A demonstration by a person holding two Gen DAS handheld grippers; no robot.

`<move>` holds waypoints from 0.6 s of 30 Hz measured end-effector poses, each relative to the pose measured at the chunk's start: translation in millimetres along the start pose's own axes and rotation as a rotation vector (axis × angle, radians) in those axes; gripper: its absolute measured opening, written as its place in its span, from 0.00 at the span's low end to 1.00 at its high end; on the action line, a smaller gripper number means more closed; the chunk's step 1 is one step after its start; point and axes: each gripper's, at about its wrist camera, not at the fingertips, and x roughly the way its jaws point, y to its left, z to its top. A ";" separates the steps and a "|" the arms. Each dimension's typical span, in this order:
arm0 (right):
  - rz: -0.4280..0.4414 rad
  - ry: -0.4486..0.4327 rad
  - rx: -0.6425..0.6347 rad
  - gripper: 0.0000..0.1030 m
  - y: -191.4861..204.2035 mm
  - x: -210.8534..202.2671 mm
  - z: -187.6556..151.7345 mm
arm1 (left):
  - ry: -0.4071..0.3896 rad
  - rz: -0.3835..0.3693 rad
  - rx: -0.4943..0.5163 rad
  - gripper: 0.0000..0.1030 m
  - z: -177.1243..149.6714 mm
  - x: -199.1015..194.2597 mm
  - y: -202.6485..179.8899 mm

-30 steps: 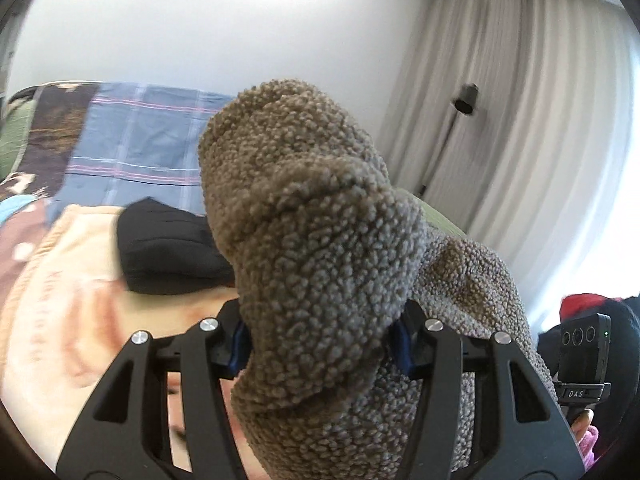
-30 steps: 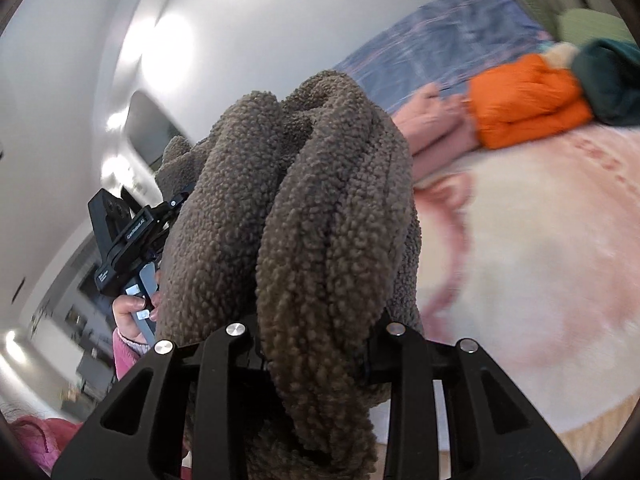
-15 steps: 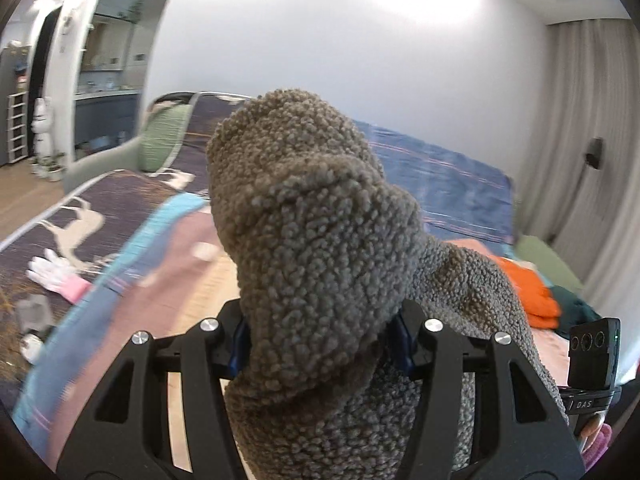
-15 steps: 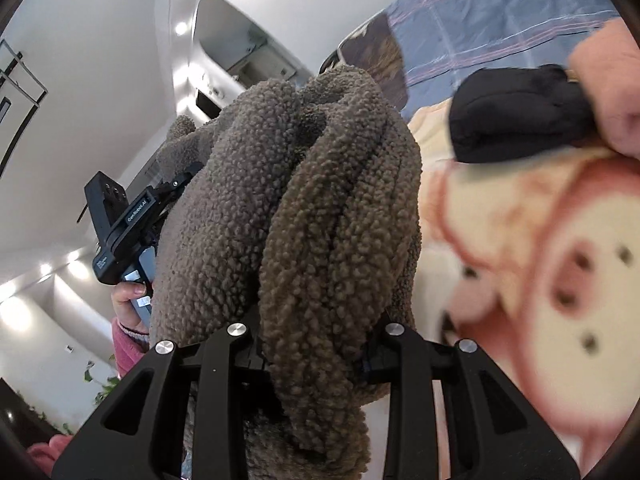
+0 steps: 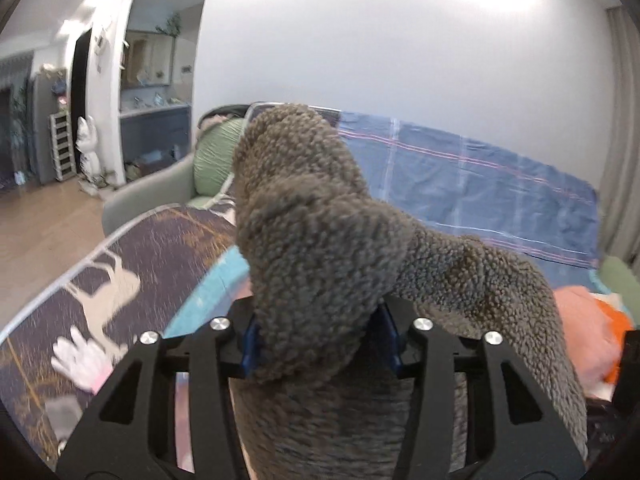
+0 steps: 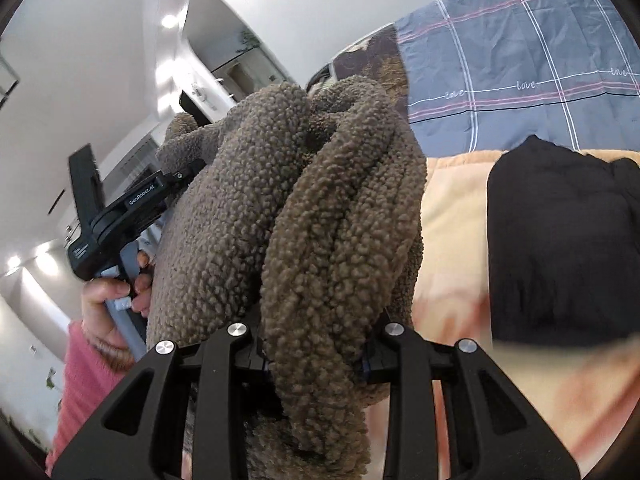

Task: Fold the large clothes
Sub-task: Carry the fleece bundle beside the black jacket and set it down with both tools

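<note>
A thick brown fleece garment fills the middle of both wrist views and hangs in the air between the two grippers. My left gripper grips a bunched fold of it, and its jaws are closing tighter on the fleece. My right gripper is shut on another thick fold of the same fleece garment. In the right wrist view the left gripper's body shows at the left, held by a hand in a pink sleeve. The fingertips of both grippers are buried in the cloth.
Below lies a bed with a peach cartoon blanket and a blue plaid sheet at the wall. A folded black garment lies on it, and orange clothing sits at the right. A dark deer-print cover, white glove and grey armchair stand left.
Both grippers swung across the bed with the fleece still gripped. The left view turned from curtains to doorway and armchair. The right view passed from orange clothes to the black garment.
</note>
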 end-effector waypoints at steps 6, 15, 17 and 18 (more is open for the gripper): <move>-0.307 0.109 0.137 0.33 -106.4 115.7 -18.9 | 0.087 0.206 -0.035 0.43 -33.0 126.6 6.0; -0.373 -0.009 0.017 0.48 -86.8 109.9 -41.0 | 0.079 0.269 0.192 0.33 -133.4 173.3 -46.0; -0.394 -0.027 -0.005 0.50 -77.9 101.9 -49.7 | 0.095 0.271 0.200 0.34 -132.4 170.9 -44.5; -0.414 -0.035 -0.011 0.54 -75.9 100.6 -53.5 | 0.096 0.274 0.204 0.35 -133.8 168.3 -43.2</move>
